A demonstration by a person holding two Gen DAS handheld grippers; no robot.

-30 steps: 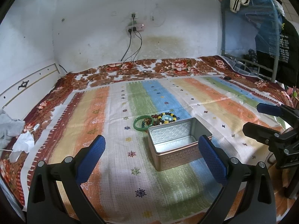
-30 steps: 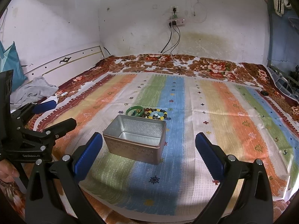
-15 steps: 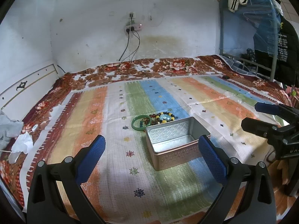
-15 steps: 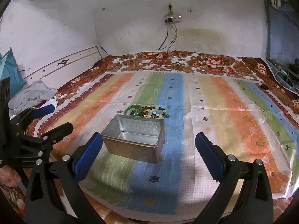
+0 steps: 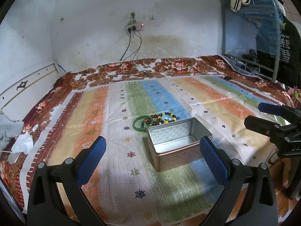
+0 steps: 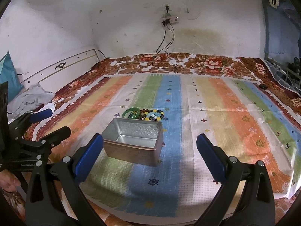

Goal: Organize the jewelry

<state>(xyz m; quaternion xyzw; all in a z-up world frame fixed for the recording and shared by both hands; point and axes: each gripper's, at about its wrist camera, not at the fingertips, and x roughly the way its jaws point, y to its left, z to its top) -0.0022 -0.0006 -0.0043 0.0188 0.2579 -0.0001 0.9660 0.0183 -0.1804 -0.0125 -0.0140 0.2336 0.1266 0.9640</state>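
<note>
Both of my grippers hover over the near edge of the striped cloth (image 5: 169,98), jaws spread wide, nothing held. The left gripper (image 5: 153,155) frames the open metal tin (image 5: 178,143); the right gripper (image 6: 149,152) has it just left of centre. The green bangle (image 5: 140,125) and beaded bracelets (image 5: 163,117) lie touching the tin's far side, well beyond my fingertips.

a striped cloth (image 5: 116,135) is lying over a floral bedspread (image 5: 169,66) that is showing along the far edge. a power strip (image 5: 134,27) is hanging on the far wall (image 5: 84,28), its cables (image 5: 129,52) trailing down onto the bedspread. grey clothes (image 6: 30,98) are lying at the left by a white headboard (image 6: 62,66). dark clothing (image 5: 287,45) is hanging at the far right.
</note>
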